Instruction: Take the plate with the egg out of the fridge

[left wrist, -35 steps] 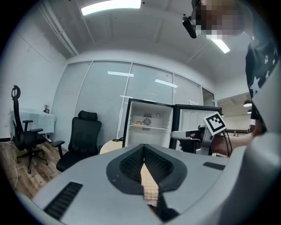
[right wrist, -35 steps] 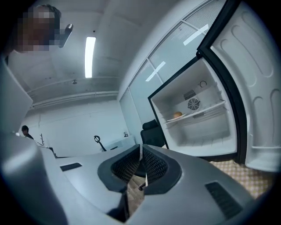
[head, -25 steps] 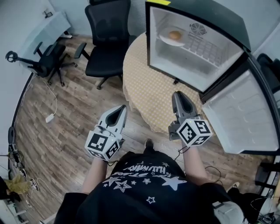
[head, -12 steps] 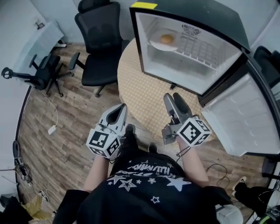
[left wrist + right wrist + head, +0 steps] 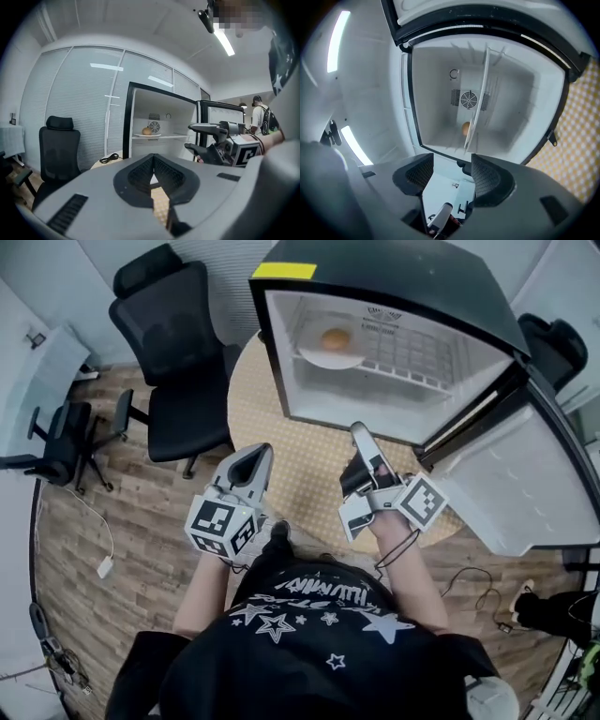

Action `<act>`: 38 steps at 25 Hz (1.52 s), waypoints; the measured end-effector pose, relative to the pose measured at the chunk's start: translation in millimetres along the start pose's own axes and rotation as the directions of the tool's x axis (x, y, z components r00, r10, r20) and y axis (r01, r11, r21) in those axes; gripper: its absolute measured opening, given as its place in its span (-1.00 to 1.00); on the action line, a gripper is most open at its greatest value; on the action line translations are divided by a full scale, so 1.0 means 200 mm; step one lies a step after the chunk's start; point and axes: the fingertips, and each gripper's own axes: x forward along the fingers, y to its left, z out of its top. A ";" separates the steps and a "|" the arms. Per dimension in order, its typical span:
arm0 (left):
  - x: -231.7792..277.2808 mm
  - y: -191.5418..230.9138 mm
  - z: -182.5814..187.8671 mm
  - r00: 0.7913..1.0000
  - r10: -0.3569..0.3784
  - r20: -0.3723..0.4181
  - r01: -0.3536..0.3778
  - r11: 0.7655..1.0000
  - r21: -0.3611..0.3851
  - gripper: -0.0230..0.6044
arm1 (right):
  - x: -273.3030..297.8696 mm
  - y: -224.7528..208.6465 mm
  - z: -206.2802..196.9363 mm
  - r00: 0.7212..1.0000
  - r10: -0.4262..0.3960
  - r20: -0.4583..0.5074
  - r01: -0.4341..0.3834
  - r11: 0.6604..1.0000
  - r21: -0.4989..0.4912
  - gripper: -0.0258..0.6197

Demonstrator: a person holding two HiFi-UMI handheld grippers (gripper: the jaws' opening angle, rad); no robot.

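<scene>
Head view: fridge (image 5: 394,277) stands open on the round table (image 5: 281,442), with the plate (image 5: 328,357) and its egg (image 5: 336,337) on the shelf, far left inside. My left gripper (image 5: 253,463) and right gripper (image 5: 361,451) hover near me, well short of it. Left gripper view: my jaws are pressed together and hold nothing; the plate sits far ahead. Right gripper view: my jaws gape wide with nothing between them, the egg (image 5: 466,128) far beyond.
</scene>
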 end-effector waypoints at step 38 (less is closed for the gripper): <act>0.34 0.54 0.03 0.961 -0.275 -0.008 0.275 0.961 0.023 -0.90 | 0.69 -0.29 0.14 0.934 -0.215 0.285 0.169 0.970 0.176 -0.60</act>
